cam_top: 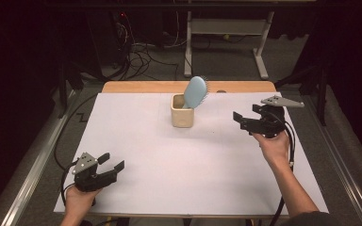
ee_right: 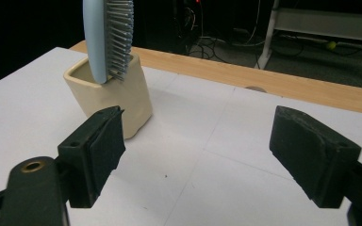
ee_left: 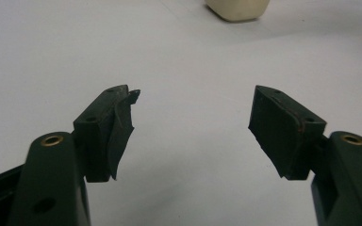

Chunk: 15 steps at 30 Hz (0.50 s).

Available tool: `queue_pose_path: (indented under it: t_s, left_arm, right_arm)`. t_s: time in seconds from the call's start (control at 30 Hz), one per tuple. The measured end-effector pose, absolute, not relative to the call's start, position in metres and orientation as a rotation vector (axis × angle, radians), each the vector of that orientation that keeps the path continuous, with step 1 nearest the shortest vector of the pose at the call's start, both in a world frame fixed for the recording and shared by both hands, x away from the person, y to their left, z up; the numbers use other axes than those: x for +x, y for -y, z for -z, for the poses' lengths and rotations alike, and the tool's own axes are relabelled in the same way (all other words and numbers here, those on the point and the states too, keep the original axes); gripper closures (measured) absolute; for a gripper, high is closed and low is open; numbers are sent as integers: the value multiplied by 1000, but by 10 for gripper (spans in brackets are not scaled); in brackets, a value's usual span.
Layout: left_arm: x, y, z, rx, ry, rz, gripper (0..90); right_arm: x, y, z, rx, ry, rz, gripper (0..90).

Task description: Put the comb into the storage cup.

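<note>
A light blue hairbrush [cam_top: 196, 92] stands handle-down in a cream square cup [cam_top: 182, 113] at the back middle of the white sheet [cam_top: 169, 155], leaning to the right. In the right gripper view the hairbrush [ee_right: 108, 37] shows its bristles above the cup [ee_right: 118, 96]. My right gripper [cam_top: 246, 117] is held above the sheet to the right of the cup, jaws open and empty, pointing left. Down at the front left, my left gripper [cam_top: 112, 162] rests low, open and empty. The left gripper view has the cup's base [ee_left: 238, 9] far ahead.
A wooden table edge [cam_top: 160, 86] shows behind the white sheet. Cables [cam_top: 141, 56] and a metal desk frame [cam_top: 226, 28] stand on the floor beyond. Metal rails run along both sides of the table.
</note>
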State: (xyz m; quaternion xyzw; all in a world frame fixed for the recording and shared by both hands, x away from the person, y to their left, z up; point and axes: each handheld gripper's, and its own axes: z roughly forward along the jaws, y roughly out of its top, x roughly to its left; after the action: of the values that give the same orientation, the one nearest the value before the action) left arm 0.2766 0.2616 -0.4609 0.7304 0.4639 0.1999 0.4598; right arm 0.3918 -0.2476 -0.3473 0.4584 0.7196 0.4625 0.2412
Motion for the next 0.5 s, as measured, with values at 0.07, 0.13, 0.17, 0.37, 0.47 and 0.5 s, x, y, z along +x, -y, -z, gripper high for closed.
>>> queue_pose_path:
  t_s: [0.07,0.13,0.17,0.37,0.47,0.5]
  left_arm:
    - [277,-261,461,1798,-1141,-493,311]
    - [277,-261,461,1798,-1142,-493,311]
    - [277,-261,461,1797,-1143,-492,311]
    - [276,-261,461,1796,-1141,-494,311]
    - [276,-262,461,1797,-1142,-494,311]
    - [276,-261,461,1796,-1142,-493,311]
  right_arm:
    - [391,249,348,1253,-1969,-1265,193]
    - [390,250,349,1256,-1968,-1264,193]
    - [390,250,349,1257,-1967,-1267,193]
    - [387,254,350,1258,-1962,-1272,193]
    - [385,256,351,1260,-1963,-1269,193]
    - [385,256,351,1258,-1962,-1269,193]
